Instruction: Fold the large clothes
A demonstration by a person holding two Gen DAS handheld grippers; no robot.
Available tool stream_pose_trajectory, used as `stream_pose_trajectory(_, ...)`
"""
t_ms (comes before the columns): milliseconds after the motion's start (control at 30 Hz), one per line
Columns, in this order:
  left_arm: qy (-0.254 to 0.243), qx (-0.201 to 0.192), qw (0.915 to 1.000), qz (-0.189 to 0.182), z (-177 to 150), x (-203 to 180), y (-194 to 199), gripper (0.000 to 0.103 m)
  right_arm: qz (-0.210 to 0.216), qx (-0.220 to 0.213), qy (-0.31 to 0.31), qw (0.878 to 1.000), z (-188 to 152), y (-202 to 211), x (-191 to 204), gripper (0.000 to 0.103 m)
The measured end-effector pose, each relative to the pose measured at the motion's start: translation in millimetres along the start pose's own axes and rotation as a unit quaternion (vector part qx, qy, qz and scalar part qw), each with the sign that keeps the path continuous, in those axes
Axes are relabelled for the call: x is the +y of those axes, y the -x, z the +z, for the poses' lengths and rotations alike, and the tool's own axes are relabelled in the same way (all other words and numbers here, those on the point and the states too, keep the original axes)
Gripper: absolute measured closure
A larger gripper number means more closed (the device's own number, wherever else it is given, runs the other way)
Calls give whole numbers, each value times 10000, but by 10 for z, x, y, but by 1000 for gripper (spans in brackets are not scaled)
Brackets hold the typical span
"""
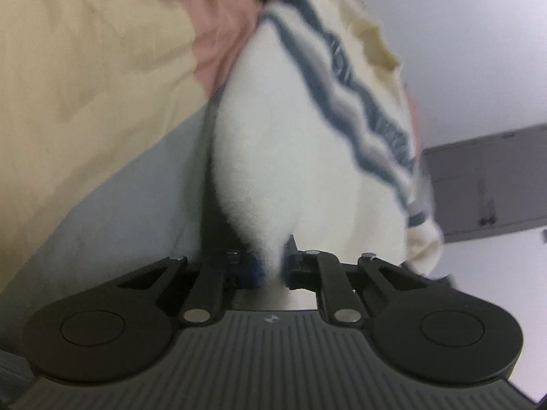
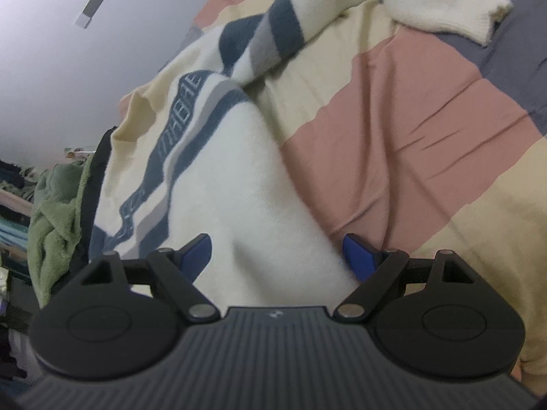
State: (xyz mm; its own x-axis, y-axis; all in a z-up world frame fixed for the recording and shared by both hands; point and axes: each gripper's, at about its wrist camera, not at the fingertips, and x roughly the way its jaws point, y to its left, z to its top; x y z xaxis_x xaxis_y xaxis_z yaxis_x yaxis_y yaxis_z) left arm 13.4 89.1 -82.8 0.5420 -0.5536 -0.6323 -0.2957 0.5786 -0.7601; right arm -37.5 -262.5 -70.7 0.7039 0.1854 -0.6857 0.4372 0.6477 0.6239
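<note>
- L gripper [image 1: 271,268]: my L cam shows the jaws pinched tight on a fold of the cream sweater [image 1: 290,157], fabric bunched right btw the fingertips at lower centre of frame.
- From that pinch the sweater rises up the middle of the frame, w/ its navy-and-grey stripe band [image 1: 359,102] running diagonally along the right side (lettering inside the band, too blurred to read).
- Behind it, left half of frame: striped bedsheet [image 1: 85,68] in yellow, pink and grey panels. Grey cabinet [image 1: 485,177] at mid right against a pale wall.
- R gripper [image 2: 275,256]: jaws spread wide, blue pads [image 2: 357,251] well apart, sweater body [image 2: 239,188] lying btw them at lower centre. I can't tell if the pads touch the cloth.
- In R cam the sweater runs from bottom centre to the top of the frame, one sleeve [image 2: 441,3] draped over the sheet at upper right, cuff end free.
- Green fleece garment [image 2: 54,212] heaped at the left edge, beside the sweater's hem.
</note>
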Motion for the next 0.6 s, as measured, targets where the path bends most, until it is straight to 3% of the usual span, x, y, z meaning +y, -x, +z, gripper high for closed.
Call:
stream_pose_trajectory(200,-138,-821,9963,-226,287,-33,383,89,307,255,53,9992,-61,-28,49,16)
stream_pose_trajectory(367,83,-1153,9933,54,497,127,447,90,409,362,-25,9985,-136,-36,41,17)
stream_pose_trajectory(600,183,-1470,9878,490,659,226,382,90,174,391,-1,9991,-284,-44,2,16)
